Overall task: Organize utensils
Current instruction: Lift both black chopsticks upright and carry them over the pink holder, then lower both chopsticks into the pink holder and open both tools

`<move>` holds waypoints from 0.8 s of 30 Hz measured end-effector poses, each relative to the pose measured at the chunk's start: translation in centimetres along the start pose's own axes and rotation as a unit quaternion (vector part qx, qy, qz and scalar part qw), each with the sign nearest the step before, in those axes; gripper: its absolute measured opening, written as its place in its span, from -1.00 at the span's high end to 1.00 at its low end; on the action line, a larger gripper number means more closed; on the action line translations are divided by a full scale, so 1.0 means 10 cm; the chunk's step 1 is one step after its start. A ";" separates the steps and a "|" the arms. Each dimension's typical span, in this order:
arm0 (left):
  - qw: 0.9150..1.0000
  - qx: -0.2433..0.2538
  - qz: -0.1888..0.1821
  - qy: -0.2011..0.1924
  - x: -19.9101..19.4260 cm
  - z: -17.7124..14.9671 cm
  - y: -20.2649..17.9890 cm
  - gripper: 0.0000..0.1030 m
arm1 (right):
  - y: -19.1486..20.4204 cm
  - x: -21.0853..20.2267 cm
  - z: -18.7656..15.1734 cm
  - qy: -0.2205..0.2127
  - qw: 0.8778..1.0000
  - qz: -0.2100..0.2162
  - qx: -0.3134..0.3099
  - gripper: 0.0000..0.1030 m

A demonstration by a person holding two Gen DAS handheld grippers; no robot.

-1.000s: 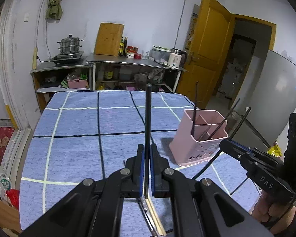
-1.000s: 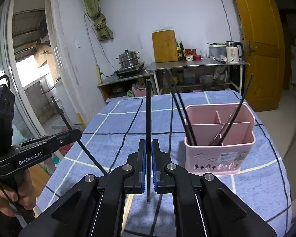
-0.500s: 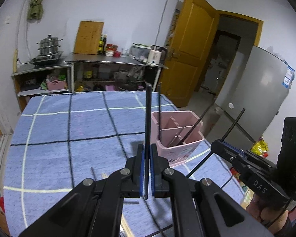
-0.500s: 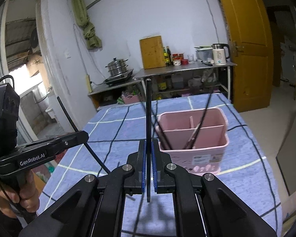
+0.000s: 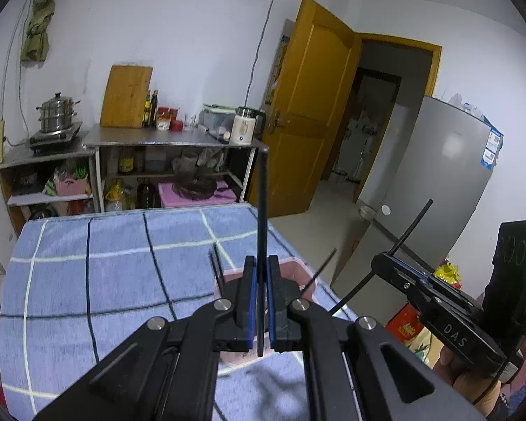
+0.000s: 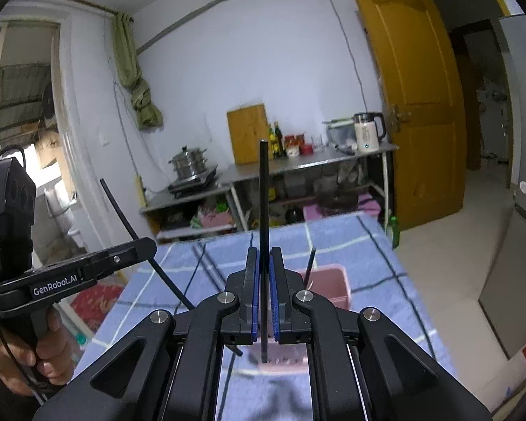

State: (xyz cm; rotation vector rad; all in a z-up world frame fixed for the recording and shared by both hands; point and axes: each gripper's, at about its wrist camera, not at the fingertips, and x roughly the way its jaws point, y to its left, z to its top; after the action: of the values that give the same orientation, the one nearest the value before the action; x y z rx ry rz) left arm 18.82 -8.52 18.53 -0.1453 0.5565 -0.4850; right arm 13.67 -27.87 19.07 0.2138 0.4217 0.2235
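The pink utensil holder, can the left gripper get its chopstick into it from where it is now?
Probably yes. The left gripper, shut on a black chopstick, hangs right over the pink holder, whose top looks open; only a few chopsticks stand inside.

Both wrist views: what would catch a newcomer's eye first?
Each gripper is shut on a black chopstick standing upright: the left gripper holds one chopstick, the right gripper another. Just beyond them, a pink utensil holder sits on the blue checked tablecloth.

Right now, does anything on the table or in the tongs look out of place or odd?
Nothing stands out. Each pair of tongs, left and right, is shut on one black chopstick standing upright, above the pink holder on the blue cloth.
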 end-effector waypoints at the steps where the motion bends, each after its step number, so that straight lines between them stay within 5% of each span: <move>1: 1.000 0.000 0.000 -0.002 0.03 0.04 0.00 0.89 | -0.02 0.02 0.04 -0.004 1.000 -0.001 0.002 0.90; 8: 1.000 0.007 0.008 -0.001 0.30 0.15 0.02 0.89 | -0.12 0.24 0.09 -0.009 1.000 -0.004 0.012 0.90; 24: 0.998 -0.002 0.019 0.054 0.88 -0.28 0.17 0.89 | -0.28 0.78 -0.44 0.052 0.998 -0.011 0.025 0.90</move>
State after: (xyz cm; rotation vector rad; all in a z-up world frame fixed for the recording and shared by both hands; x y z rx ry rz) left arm 24.56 -11.23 11.58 -0.1115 0.6654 -0.4574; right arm 19.24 -27.89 11.52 0.2468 0.5328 0.2025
